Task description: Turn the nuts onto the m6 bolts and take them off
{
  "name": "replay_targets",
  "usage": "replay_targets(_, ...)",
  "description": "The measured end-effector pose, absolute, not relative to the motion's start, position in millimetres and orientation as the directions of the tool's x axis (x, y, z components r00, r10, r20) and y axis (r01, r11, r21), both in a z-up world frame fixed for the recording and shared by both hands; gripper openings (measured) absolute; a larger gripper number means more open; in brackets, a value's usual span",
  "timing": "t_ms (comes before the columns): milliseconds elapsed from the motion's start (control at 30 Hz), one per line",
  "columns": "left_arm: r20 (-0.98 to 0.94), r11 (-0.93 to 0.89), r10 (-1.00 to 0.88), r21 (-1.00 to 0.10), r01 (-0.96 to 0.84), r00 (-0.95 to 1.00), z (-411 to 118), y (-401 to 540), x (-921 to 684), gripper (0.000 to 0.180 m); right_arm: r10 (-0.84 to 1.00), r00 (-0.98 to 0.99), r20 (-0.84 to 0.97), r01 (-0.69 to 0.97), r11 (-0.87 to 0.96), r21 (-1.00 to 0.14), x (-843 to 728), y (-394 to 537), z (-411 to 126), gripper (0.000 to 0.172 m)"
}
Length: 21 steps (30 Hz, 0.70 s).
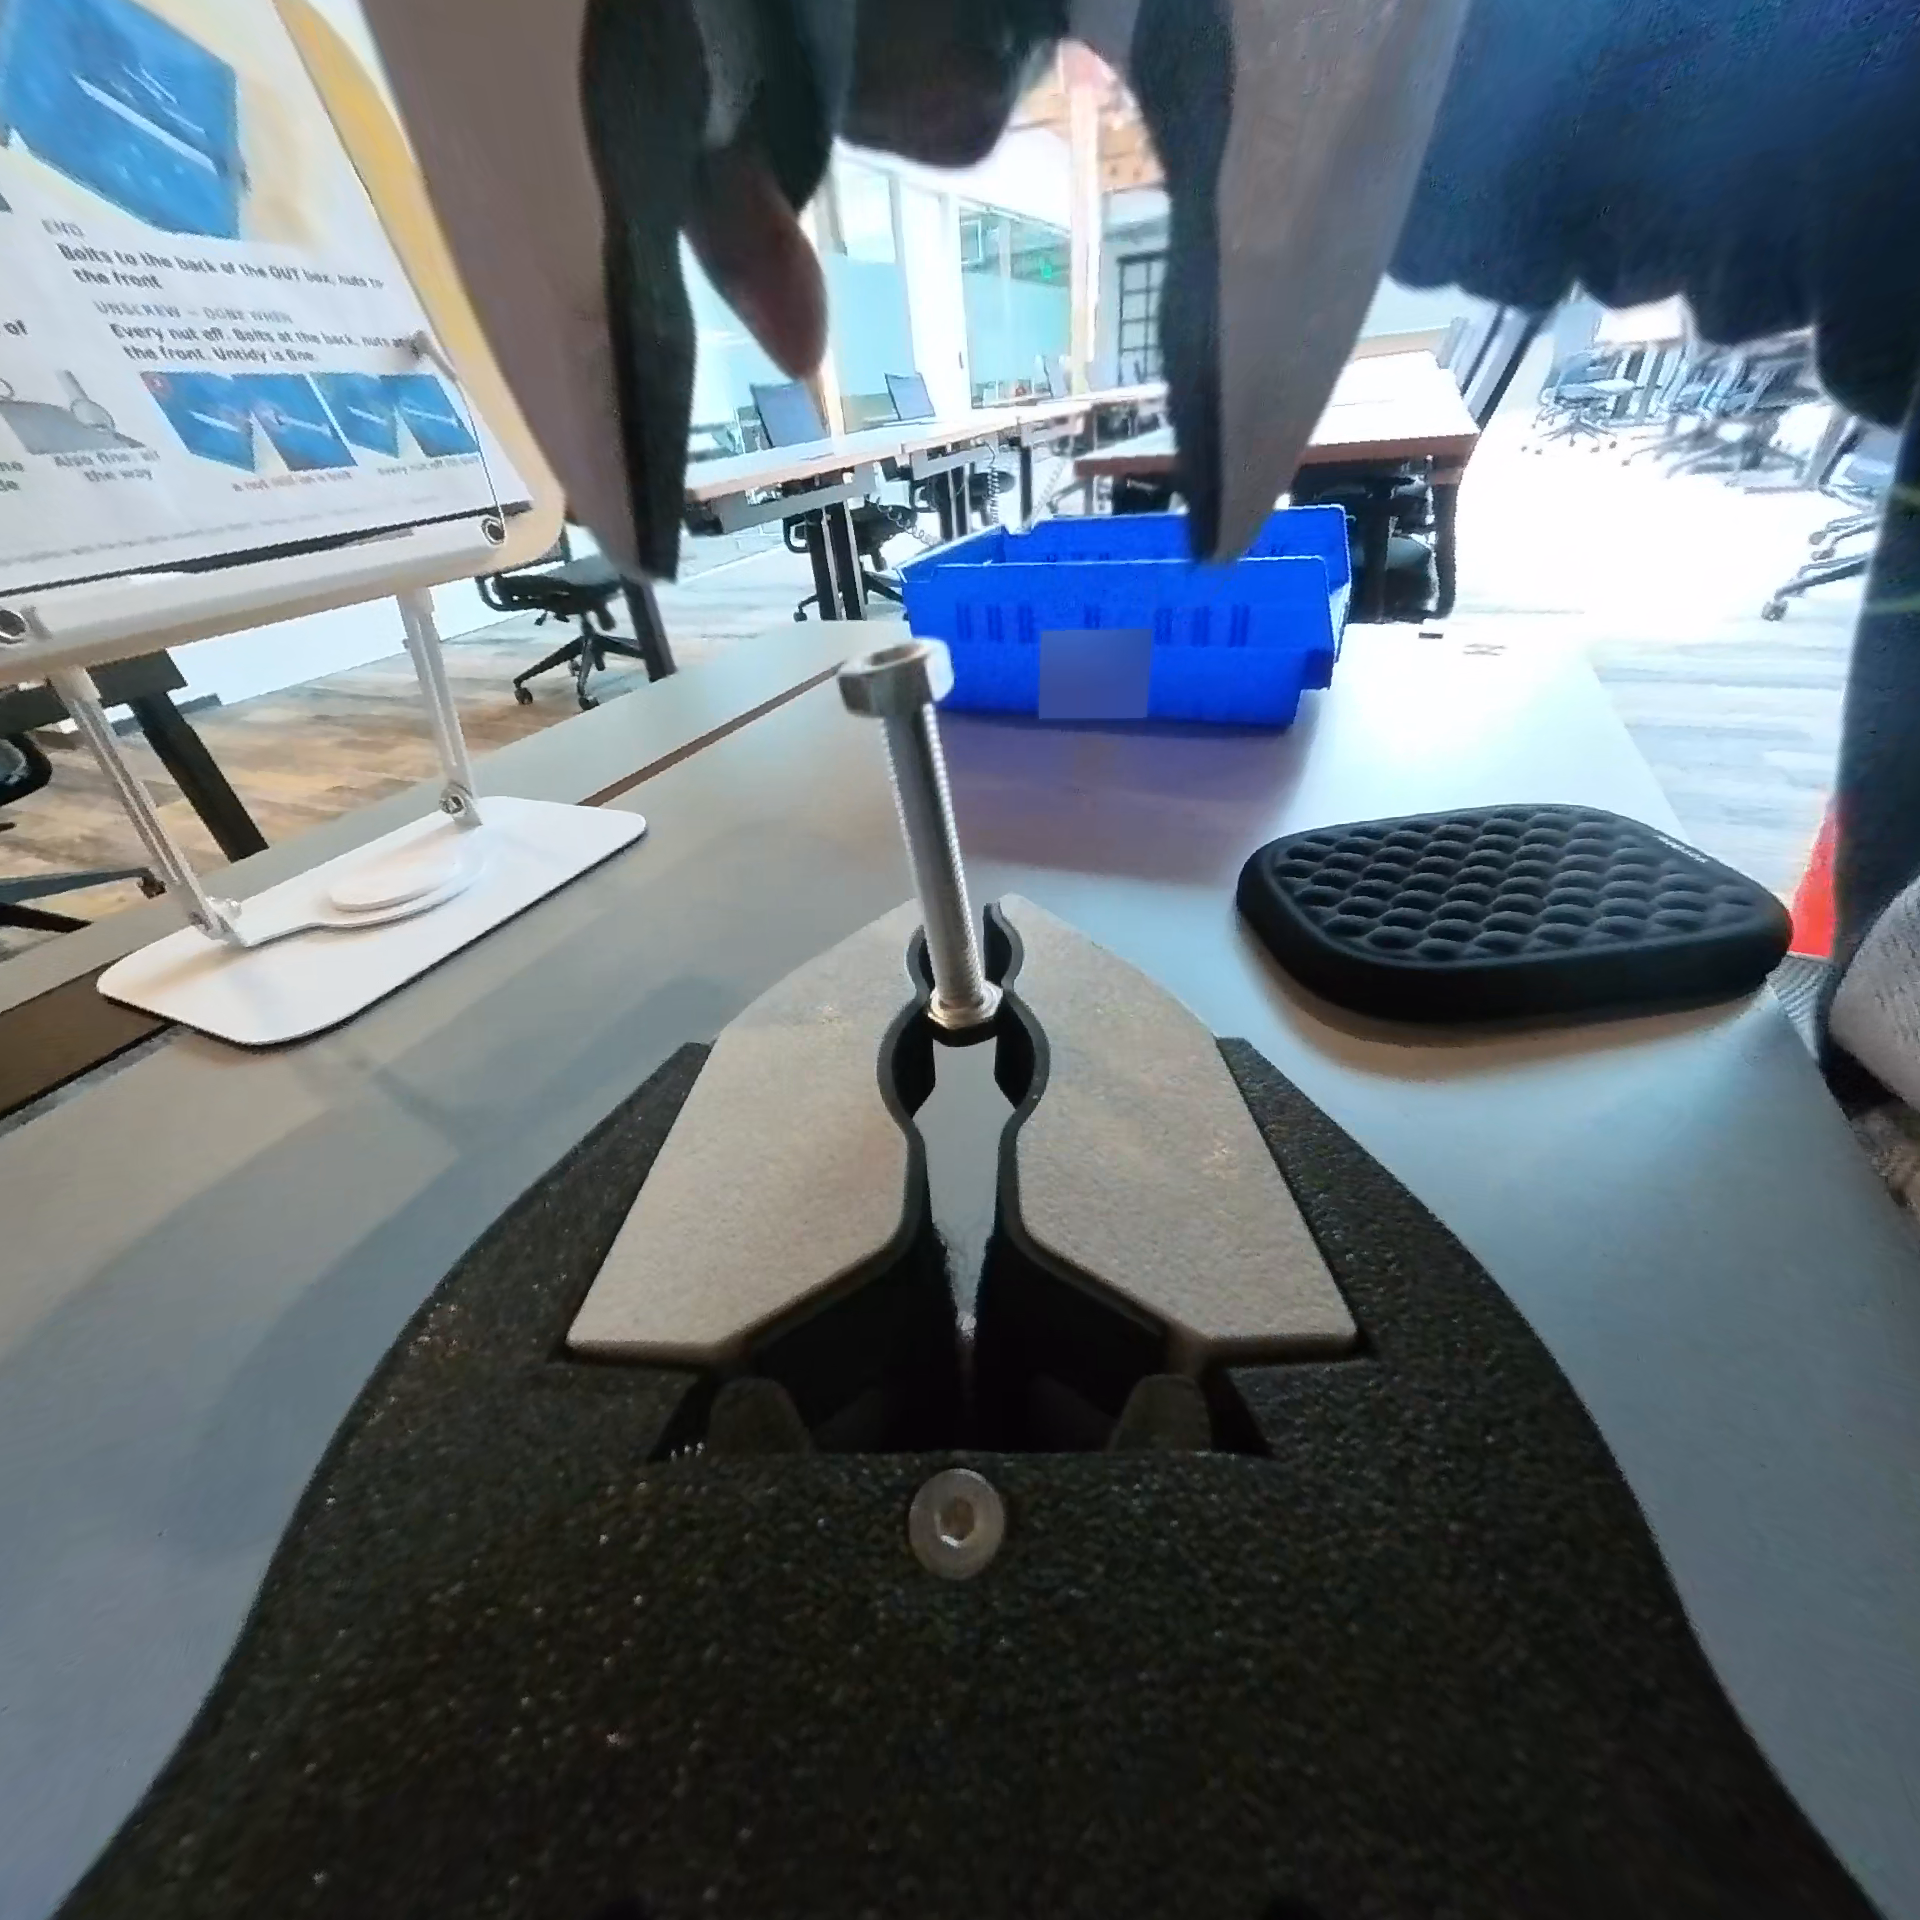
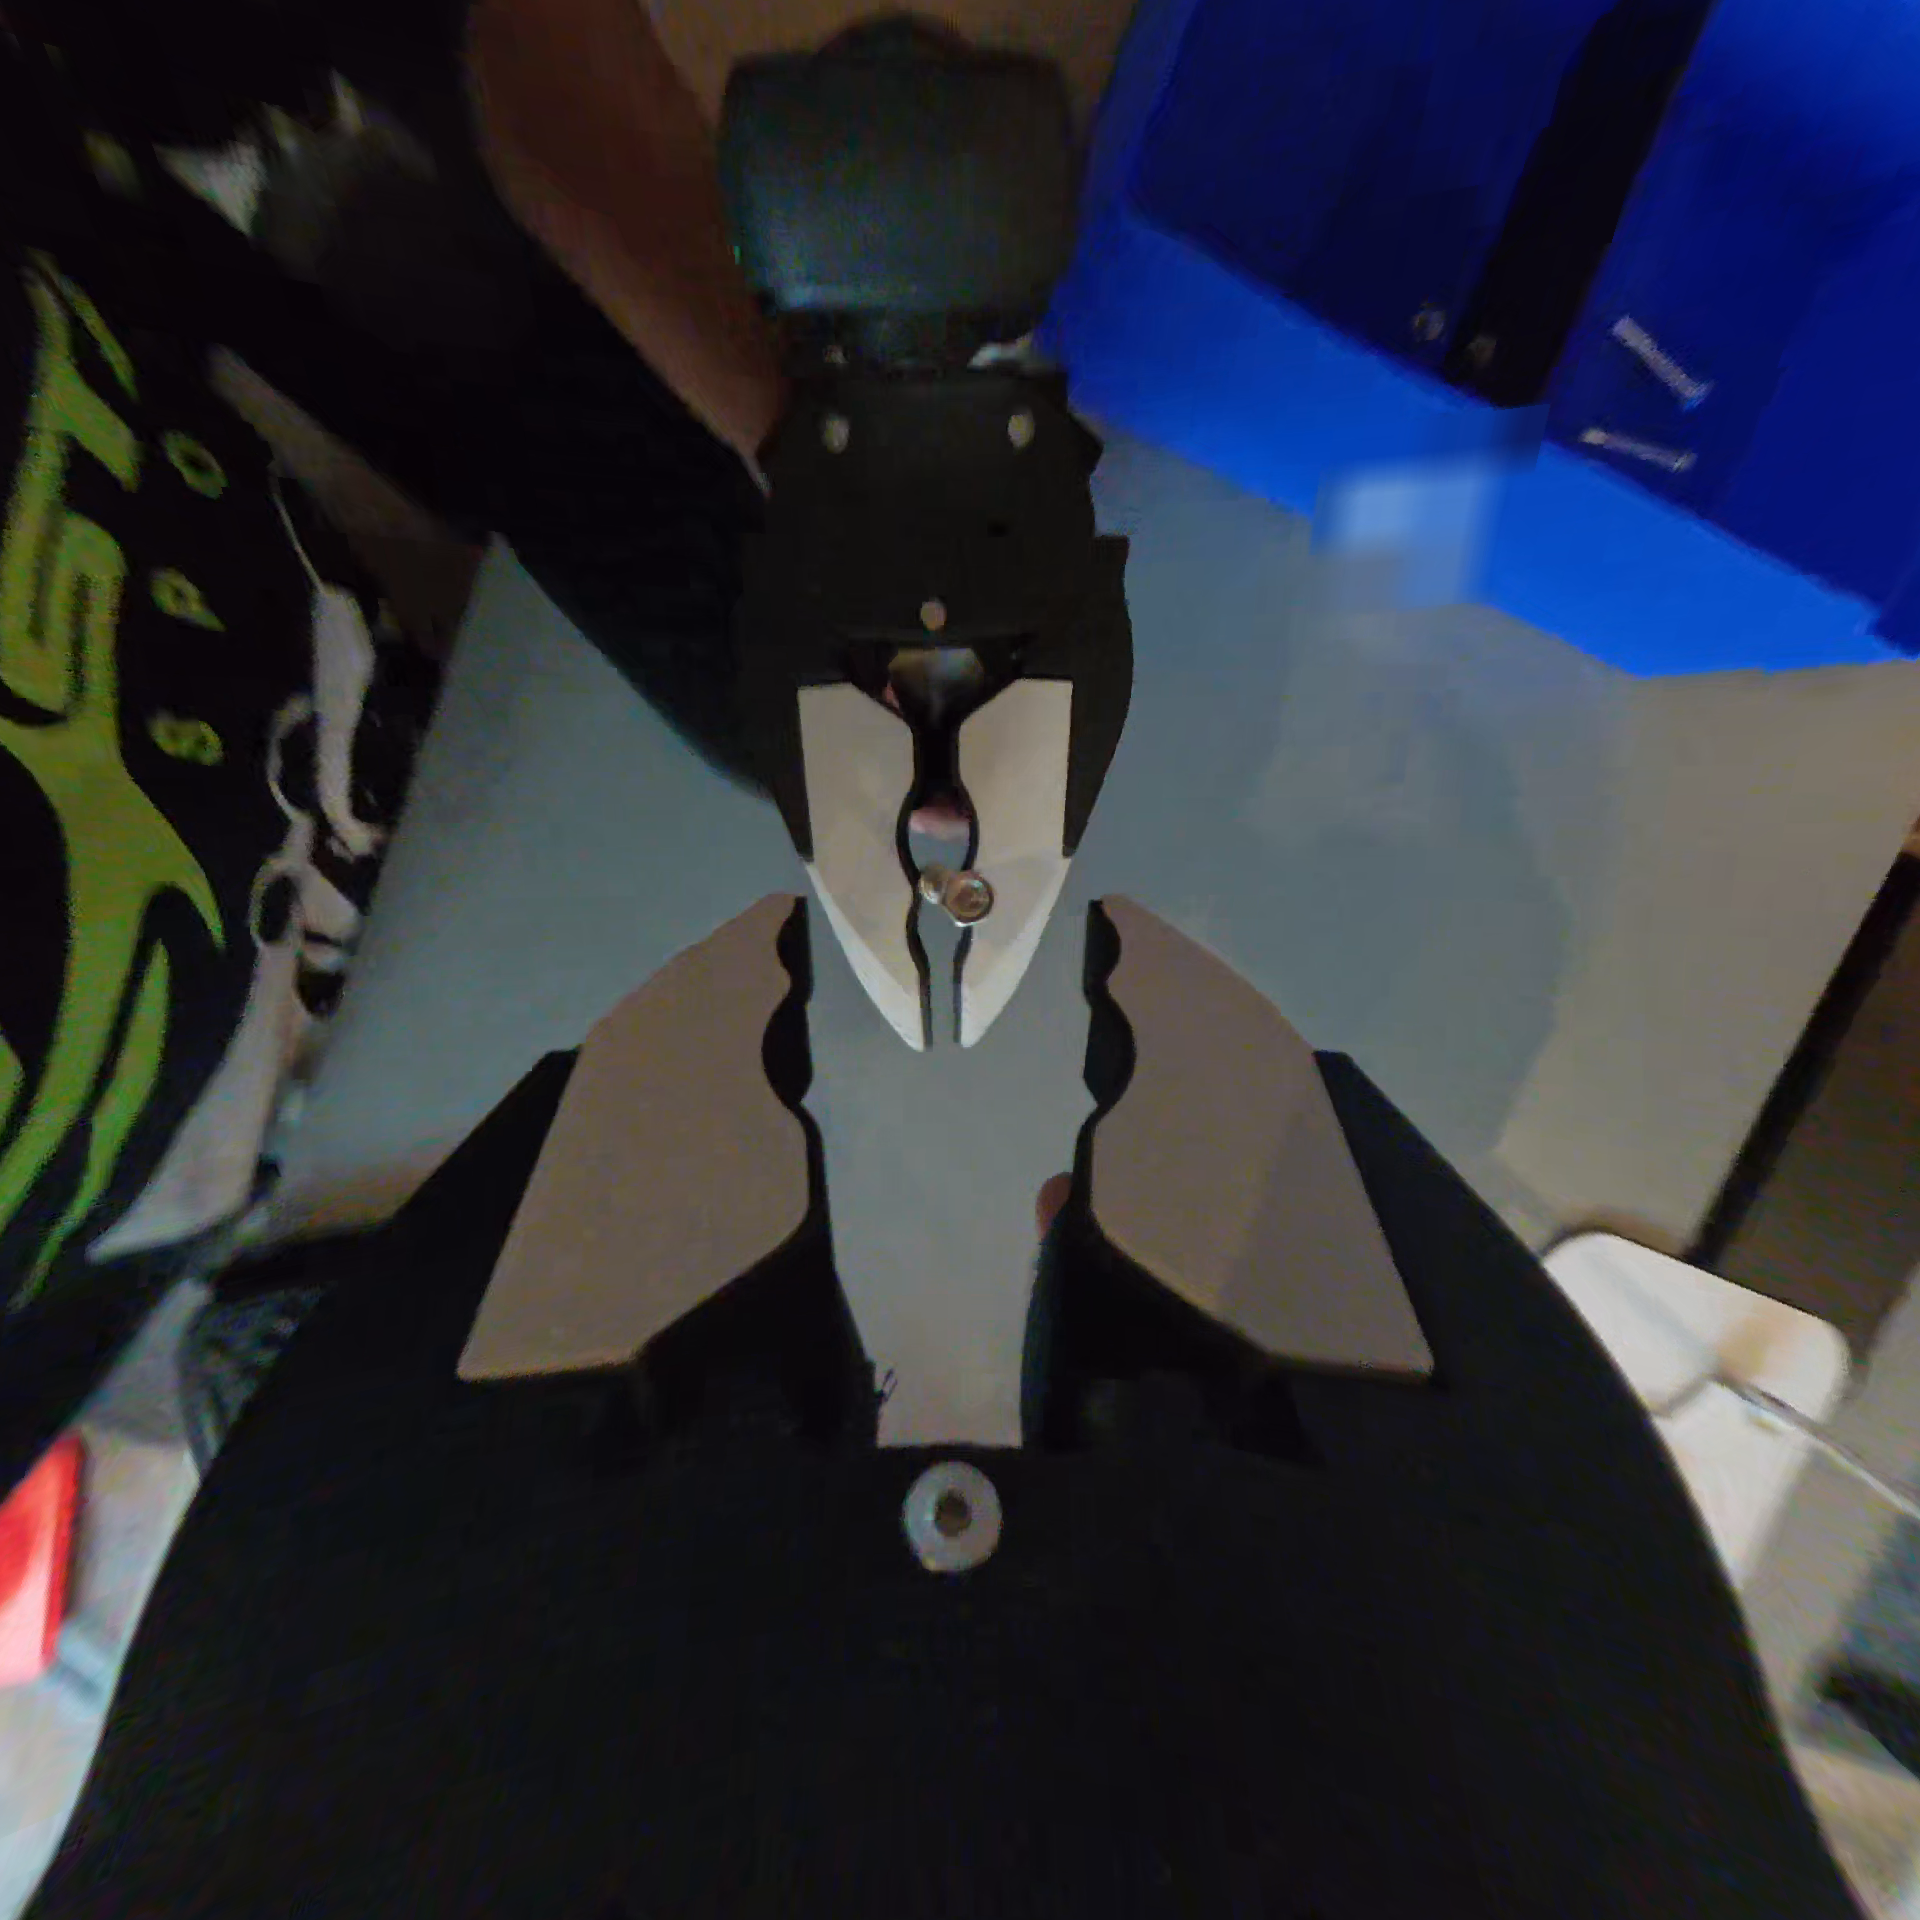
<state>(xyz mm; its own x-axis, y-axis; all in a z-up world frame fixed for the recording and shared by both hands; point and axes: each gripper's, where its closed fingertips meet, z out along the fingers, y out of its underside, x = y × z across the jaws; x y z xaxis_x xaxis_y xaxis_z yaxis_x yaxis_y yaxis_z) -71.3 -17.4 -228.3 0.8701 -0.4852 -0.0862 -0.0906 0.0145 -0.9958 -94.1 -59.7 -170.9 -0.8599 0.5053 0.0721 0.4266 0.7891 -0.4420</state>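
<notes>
In the left wrist view my left gripper (image 1: 961, 935) is shut on a silver bolt (image 1: 920, 831) that stands upright out of the notch between its pads. A hex-shaped piece (image 1: 894, 673) sits at the bolt's upper end, and a silver collar (image 1: 961, 1003) sits at the pads. My right gripper (image 1: 935, 551) hangs open above it, with fingers (image 1: 644, 416) wide on either side and touching nothing. The right wrist view looks down between the open right gripper (image 2: 945, 909) onto the left gripper (image 2: 943, 1039) and the bolt's top (image 2: 966, 896).
A blue bin (image 1: 1122, 623) stands behind on the grey table (image 1: 416, 1195); in the right wrist view the bin (image 2: 1299, 364) holds loose bolts (image 2: 1662, 374). A black honeycomb pad (image 1: 1507, 904) lies at the right. An instruction sheet on a white stand (image 1: 364, 914) stands at the left. Left tips to right tips: about 7 cm.
</notes>
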Motion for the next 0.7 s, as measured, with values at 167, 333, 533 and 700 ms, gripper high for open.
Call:
replay_targets(167,-0.112,0.055,-0.494,-0.994,-0.098,0.862,-220,-17,-62,0.006,0.682,-0.731,0.014,0.388,0.433,-0.814,-81,-55,-156,0.074)
replay_targets(333,-0.071,0.071,-0.555,-0.997,-0.038,0.829,-212,-13,-39,0.007,0.808,-0.588,0.032,0.062,0.085,-0.994,-55,-37,-133,0.073)
replay_targets(533,-0.028,0.062,-0.654,-0.998,0.017,0.756,-212,-2,-8,0.007,0.827,-0.560,0.051,-0.034,0.039,-0.999,-23,-38,-165,0.080)
replay_targets(700,-0.038,0.041,-0.700,-0.999,-0.013,0.713,-232,8,5,0.007,0.860,-0.504,0.084,-0.103,0.037,-0.994,-16,-27,-181,0.069)
